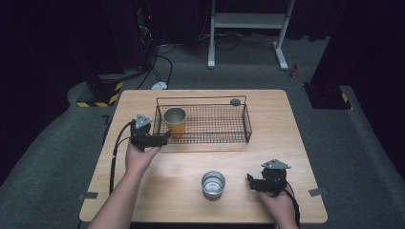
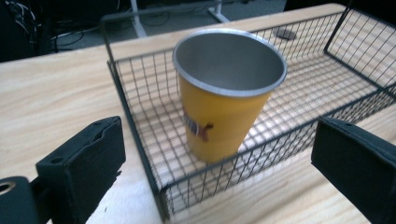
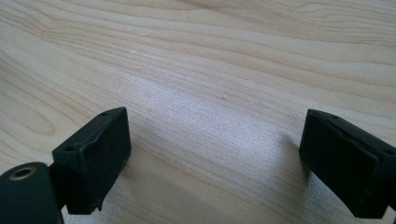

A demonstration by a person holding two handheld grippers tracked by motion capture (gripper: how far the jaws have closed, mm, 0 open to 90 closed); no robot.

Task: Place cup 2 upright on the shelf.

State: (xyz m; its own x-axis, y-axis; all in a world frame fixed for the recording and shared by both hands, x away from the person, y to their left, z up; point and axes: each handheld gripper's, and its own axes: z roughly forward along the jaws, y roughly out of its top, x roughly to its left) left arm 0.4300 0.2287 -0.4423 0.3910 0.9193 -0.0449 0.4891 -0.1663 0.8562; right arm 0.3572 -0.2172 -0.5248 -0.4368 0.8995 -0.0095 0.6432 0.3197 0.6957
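A yellow cup [image 1: 175, 121] with a metal inside stands upright in the left end of a black wire basket [image 1: 247, 125]. My left gripper [image 1: 162, 139] sits at the basket's near left corner, open. In the left gripper view the cup [image 2: 224, 112] stands behind the basket wall [image 2: 140, 135], and the gripper [image 2: 219, 163] has its jaws wide apart on either side of the corner with no pad touching it. A silver cup [image 1: 213, 184] stands on the table near the front. To its right my right gripper [image 1: 251, 182] rests open; the right gripper view has bare wood between its jaws [image 3: 215, 158].
A small dark round disc [image 1: 235, 101] lies at the basket's far right corner. The wooden table [image 1: 286, 143] ends close behind my hands. Beyond it on the grey floor are a white frame [image 1: 248, 21] and cables [image 1: 157, 71].
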